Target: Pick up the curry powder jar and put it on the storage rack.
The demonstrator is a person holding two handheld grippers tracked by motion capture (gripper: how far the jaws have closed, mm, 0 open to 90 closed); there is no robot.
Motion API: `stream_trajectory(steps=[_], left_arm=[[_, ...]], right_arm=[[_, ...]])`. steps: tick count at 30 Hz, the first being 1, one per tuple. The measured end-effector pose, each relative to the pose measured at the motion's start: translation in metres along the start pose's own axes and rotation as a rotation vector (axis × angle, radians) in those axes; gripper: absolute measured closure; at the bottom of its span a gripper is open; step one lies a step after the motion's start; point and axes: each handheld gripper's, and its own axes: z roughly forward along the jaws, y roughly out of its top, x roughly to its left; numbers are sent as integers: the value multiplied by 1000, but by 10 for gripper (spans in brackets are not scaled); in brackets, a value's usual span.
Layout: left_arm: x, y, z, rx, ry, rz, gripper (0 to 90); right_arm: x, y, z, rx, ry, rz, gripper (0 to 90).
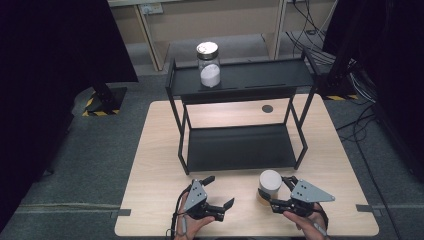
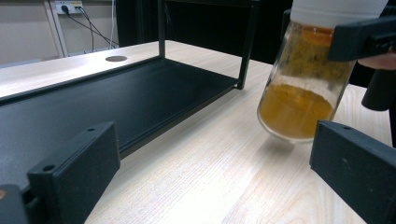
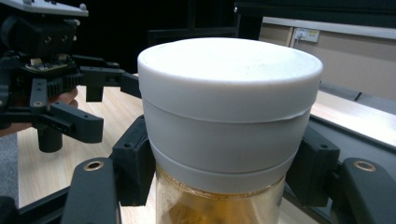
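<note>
A glass jar of orange-brown powder (image 1: 269, 186) with a white lid (image 3: 229, 88) sits at the front right of the wooden table (image 1: 155, 165). My right gripper (image 1: 273, 193) is shut on it just under the lid, a pad on each side (image 3: 133, 163). In the left gripper view the jar (image 2: 299, 93) leans and its base seems just off the table. My left gripper (image 1: 220, 191) stands open a little to the jar's left, with nothing between its fingers (image 2: 77, 170). In the right gripper view the left gripper (image 3: 70, 100) is at the far left.
A black two-tier metal rack (image 1: 240, 150) stands in the middle of the table, its lower shelf (image 2: 93, 102) bare. On the upper shelf (image 1: 265, 75) stands a glass jar of white powder (image 1: 209, 65) with a metal lid. Cables lie on the floor at the back right.
</note>
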Motion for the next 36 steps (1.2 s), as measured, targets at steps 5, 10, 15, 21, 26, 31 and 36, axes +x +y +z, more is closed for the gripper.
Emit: stream_trajectory(steps=[5, 10, 15, 21, 26, 31, 36], left_arm=[[0, 0, 0, 2, -2, 1, 10], [0, 0, 1, 5, -7, 5, 17], [0, 0, 0, 4, -4, 2, 16], [0, 0, 0, 2, -3, 0, 16], [1, 0, 0, 1, -1, -1, 16], [1, 0, 0, 1, 0, 0, 15], [1, 0, 0, 1, 1, 0, 15]], right_arm=[[-2, 11, -2, 1, -9, -13, 354], [-6, 26, -2, -13, -12, -33, 354], [-9, 39, -1, -29, -11, -42, 353], [-12, 46, 2, -25, -1, -32, 353], [-14, 53, 2, -25, 1, -31, 353], [-18, 63, 0, -32, 6, -18, 353], [-19, 74, 0, -24, -1, -25, 353]])
